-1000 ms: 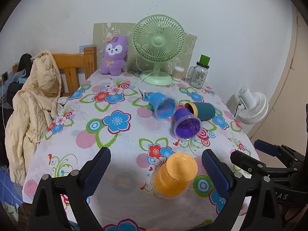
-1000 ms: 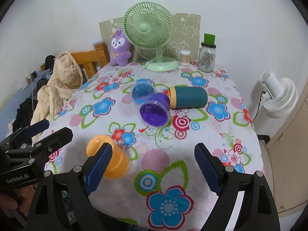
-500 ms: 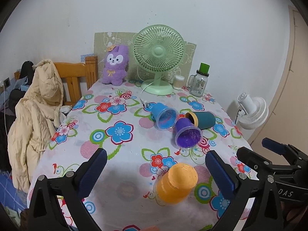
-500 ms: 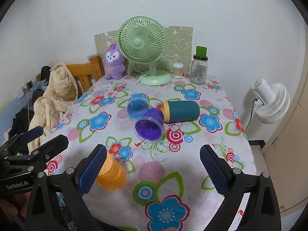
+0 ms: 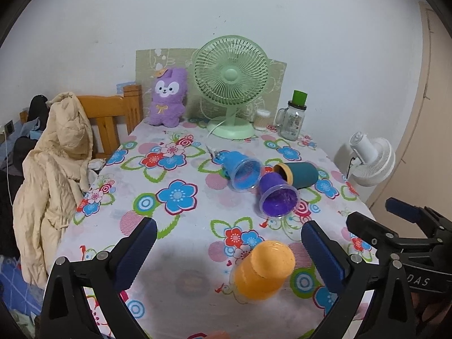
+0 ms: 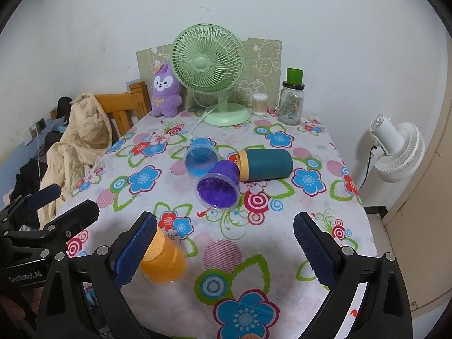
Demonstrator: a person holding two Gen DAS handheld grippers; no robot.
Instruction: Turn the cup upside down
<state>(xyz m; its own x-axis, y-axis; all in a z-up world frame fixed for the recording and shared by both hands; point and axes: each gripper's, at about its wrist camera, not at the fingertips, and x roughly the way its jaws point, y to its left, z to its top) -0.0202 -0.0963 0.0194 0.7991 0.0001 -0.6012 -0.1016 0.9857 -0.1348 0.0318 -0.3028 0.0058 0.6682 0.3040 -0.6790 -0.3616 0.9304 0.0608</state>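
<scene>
An orange cup [image 5: 261, 272] stands upside down near the table's front edge; it also shows in the right wrist view [image 6: 163, 260]. Three cups lie on their sides mid-table: a blue one [image 5: 243, 169], a purple one [image 5: 276, 196] and a teal one with a tan rim [image 5: 299, 173]. They show as blue [image 6: 200, 155], purple [image 6: 219, 186] and teal [image 6: 267, 165] in the right wrist view. My left gripper [image 5: 228, 254] is open and empty, above the orange cup. My right gripper [image 6: 224, 248] is open and empty, to the right of the orange cup.
A green desk fan [image 5: 230, 84], a purple plush toy [image 5: 168, 99], a cotton-swab jar [image 5: 261, 118] and a glass mug jar [image 5: 292, 115] stand at the table's back edge. A wooden chair with a beige jacket [image 5: 53, 169] is left. A white fan [image 5: 370, 158] stands right.
Both grippers have pulled back and upward from the table, so the cups look smaller and farther. The orange cup stays upside down; the other cups have not moved.
</scene>
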